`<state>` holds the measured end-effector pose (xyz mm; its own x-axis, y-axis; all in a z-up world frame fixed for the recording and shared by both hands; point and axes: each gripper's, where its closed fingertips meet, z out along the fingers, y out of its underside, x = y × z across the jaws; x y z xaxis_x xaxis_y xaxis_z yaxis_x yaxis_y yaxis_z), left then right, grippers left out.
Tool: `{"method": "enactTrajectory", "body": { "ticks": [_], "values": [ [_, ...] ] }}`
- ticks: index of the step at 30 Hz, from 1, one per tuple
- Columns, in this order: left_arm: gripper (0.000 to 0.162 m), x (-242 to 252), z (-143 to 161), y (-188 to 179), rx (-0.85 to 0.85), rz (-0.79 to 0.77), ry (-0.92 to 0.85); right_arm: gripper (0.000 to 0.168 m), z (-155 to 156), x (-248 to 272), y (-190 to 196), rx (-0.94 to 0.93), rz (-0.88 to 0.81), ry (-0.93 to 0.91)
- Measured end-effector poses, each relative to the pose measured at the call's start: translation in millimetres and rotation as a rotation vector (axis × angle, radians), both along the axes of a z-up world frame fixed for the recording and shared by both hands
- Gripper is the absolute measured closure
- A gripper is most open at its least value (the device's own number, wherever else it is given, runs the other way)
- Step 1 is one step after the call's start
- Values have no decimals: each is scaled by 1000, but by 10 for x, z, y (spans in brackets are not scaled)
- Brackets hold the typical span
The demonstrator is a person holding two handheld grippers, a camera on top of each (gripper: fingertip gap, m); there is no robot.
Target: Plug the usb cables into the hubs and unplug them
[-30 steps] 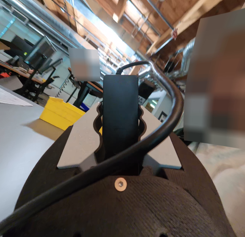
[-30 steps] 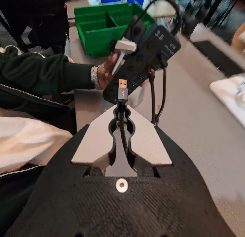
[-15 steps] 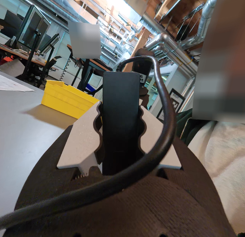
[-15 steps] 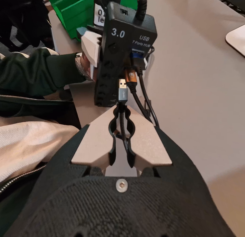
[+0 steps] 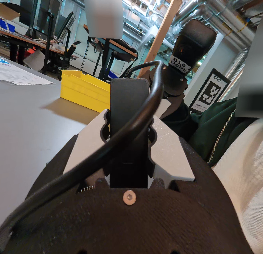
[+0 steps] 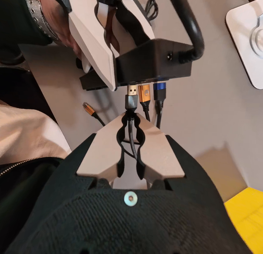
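The left gripper (image 5: 128,134) clamps the black rectangular plastic USB hub (image 6: 153,62) above the grey desk (image 6: 199,126). The right gripper (image 6: 130,117), closed on the grey braided USB cable (image 6: 131,101), holds its metal plug at a port; slight tilt could jam it.

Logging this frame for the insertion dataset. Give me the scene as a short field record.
left gripper: shut on the black USB hub, held above the table
right gripper: shut on the grey braided USB cable just behind its plug
grey plug: metal tip at the hub's port row, not fully seated
orange plug: in the port beside it
blue plug: in the next port
loose orange connector: lying on the table
yellow bin: on the table behind the hub
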<state>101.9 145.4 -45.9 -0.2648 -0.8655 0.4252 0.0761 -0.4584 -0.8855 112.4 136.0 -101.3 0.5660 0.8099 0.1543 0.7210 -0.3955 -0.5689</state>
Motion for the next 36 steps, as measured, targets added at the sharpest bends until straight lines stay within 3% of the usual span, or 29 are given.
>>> {"method": "enactTrajectory", "body": {
  "ticks": [18,29,32,36],
  "values": [
    [114,-45,-56,-5,-80,-69,24,161,115,-41,-50,12,97,99],
    [115,-199,163,129,-189,-72,-123,161,289,-195,1,-37,75,384],
    [109,-172,139,113,-179,-70,-108,161,231,-190,-11,-37,81,336],
    [115,-158,129,121,-185,-68,-104,161,160,-172,19,40,75,211]
  ]
}}
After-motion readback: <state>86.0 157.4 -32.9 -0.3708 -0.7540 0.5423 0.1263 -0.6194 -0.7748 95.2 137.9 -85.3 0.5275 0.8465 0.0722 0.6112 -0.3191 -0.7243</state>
